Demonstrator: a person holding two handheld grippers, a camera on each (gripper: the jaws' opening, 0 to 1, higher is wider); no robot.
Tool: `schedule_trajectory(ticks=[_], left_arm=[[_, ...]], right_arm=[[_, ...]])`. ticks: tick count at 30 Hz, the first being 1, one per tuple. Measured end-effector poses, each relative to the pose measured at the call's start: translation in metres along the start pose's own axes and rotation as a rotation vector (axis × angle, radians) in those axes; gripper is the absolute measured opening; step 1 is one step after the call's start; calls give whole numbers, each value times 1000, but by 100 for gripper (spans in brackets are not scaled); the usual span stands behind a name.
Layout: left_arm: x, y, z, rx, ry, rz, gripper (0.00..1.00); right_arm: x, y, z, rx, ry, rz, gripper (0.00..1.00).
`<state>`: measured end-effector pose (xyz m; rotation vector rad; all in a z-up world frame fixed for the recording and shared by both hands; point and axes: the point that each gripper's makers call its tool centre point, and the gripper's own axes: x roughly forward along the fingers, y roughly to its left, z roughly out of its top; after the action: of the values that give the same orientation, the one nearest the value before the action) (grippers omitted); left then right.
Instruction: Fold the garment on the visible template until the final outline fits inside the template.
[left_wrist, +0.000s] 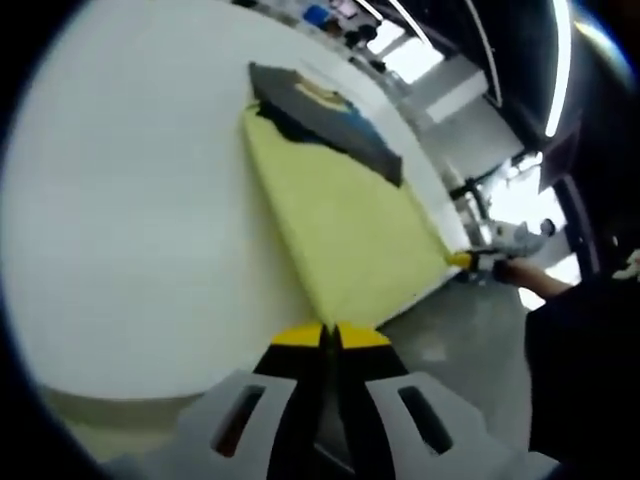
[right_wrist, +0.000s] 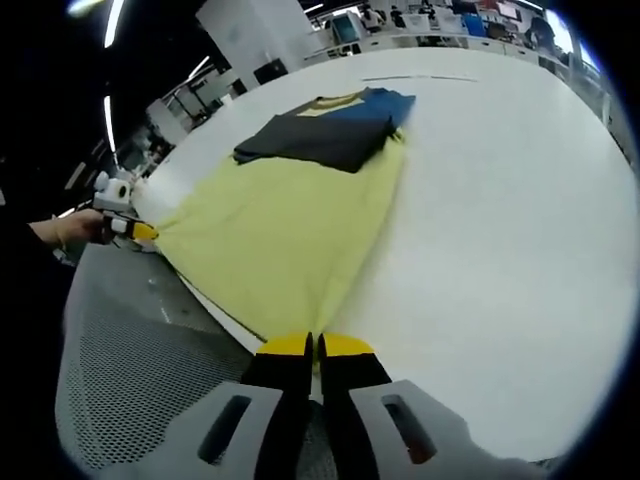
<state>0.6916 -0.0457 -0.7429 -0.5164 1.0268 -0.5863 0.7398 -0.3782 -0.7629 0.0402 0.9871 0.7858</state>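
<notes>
Gripping the two near corners of the yellow garment (left_wrist: 345, 235), both tools are pulling its hem off the table's edge. In the left gripper view the left gripper (left_wrist: 331, 335) is clenched on the corner at bottom centre, its yellow tips pressed together on the cloth. The right gripper (left_wrist: 462, 260) is showing at the right of that frame, pinching the other corner. In the right gripper view the right gripper's own tips at bottom centre are likewise closed on a corner of the cloth, and the left gripper is appearing at the left edge, held by a hand (right_wrist: 62, 230).

The garment is lying across the white table (left_wrist: 130, 200), running up toward a dark panel (right_wrist: 320, 135) at its far end with a blue patch (right_wrist: 385, 105) beside it; I cannot tell whether that is part of the garment or the template.

To be doing this fold well, I judge both corners should be travelling together, level and equally taut, so the hem is staying straight. Carrying them up toward the dark end, then laying the edge down squarely, should be keeping the outline tidy. Uneven tension is risking a skewed fold.
</notes>
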Motion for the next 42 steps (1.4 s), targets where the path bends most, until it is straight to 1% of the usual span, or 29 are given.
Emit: schedule_trajectory(ticks=[9, 18, 25, 29, 35, 38, 42], left_arm=[[-17, -17, -5, -50, 9, -35, 0], [-36, -30, -8, -57, 14, -48, 0], [-49, -40, -9, -66, 9, -60, 0], [-55, -49, -9, -57, 19, -74, 0], [-63, -60, -12, -64, 39, -99, 0], [-69, -65, -11, -65, 35, -111, 0], [-78, -68, -2, -57, 16, -119, 0]], right_arm=[[-20, 14, 0, 7, -16, 23, 3], [-38, 32, -1, -14, -13, 59, 3], [-53, 41, 5, 13, -48, 90, 3], [-60, 48, 7, -4, -44, 104, 3], [-69, 56, 8, -33, -26, 135, 3], [-72, 60, 8, -40, -21, 150, 3], [-79, 64, 11, -56, -20, 170, 3]])
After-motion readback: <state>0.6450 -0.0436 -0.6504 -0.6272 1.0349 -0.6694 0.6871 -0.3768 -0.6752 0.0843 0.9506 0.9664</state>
